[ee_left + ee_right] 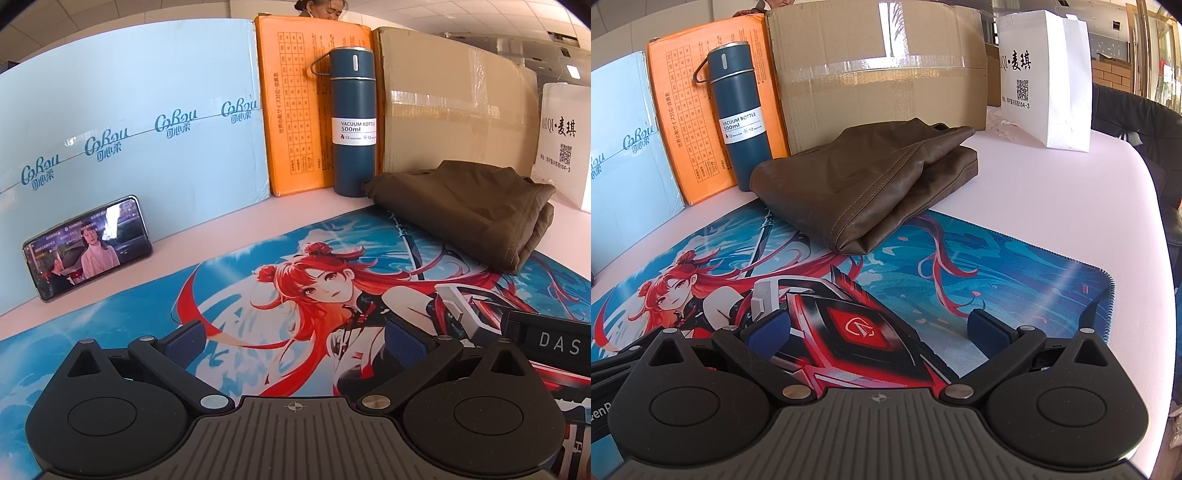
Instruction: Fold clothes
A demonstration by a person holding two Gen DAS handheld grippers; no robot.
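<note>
**Spotter:** Your left gripper [295, 341] has its jaws spread wide with nothing between them, low over the printed mat [147, 314]. The folded brown garment [465, 206] lies ahead of those jaws and off to their right, well apart from them, at the far right corner of the mat.

**Checker:** And your right gripper [881, 326]?

**Spotter:** Same story: your jaws there stand wide apart and hold nothing, with the blue pads [768, 330] hovering over the red emblem on the mat [1015, 266]. From that side the brown garment [871, 184] sits straight ahead and slightly left of the jaws, not touching them. It is bunched in a thick fold, seams showing along the top, its near edge on the mat and its far part on the pale bench [1052, 192].

**Checker:** What stands around it?

**Spotter:** Just behind the garment you have the cardboard box [879, 74]; the blue vacuum bottle [738, 114] stands upright just beside its left end, in front of the orange box [683, 122]. The light blue box [129, 129] is further left, with a phone [88, 247] leaning against it, screen lit. The white paper bag [1045, 77] stands to the garment's right, apart from it.
</note>
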